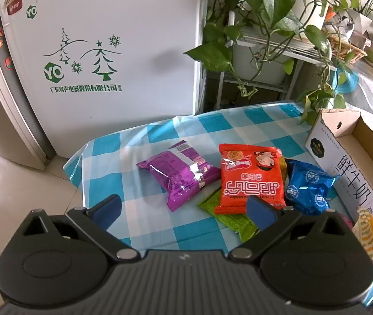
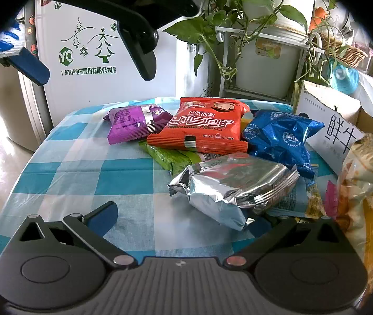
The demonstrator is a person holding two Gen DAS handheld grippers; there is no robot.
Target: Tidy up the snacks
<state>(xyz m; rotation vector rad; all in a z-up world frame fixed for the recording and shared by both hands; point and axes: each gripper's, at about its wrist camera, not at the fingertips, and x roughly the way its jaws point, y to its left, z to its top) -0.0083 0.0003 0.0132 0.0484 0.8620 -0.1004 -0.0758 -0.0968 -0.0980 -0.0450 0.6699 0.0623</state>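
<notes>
Here both grippers, left gripper [image 1: 184, 210] and right gripper [image 2: 184, 215], hang wide open and empty over the checked tablecloth [image 1: 139, 141]. The snack packets [image 1: 250, 177] lie clustered beside the cardboard box [image 1: 344, 162]; the silver packet [image 2: 235, 186] perhaps touches the right finger.

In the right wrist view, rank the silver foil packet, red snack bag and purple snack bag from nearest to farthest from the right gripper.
1. Silver foil packet, just ahead, right.
2. Red snack bag, middle.
3. Purple snack bag, far left.
</notes>
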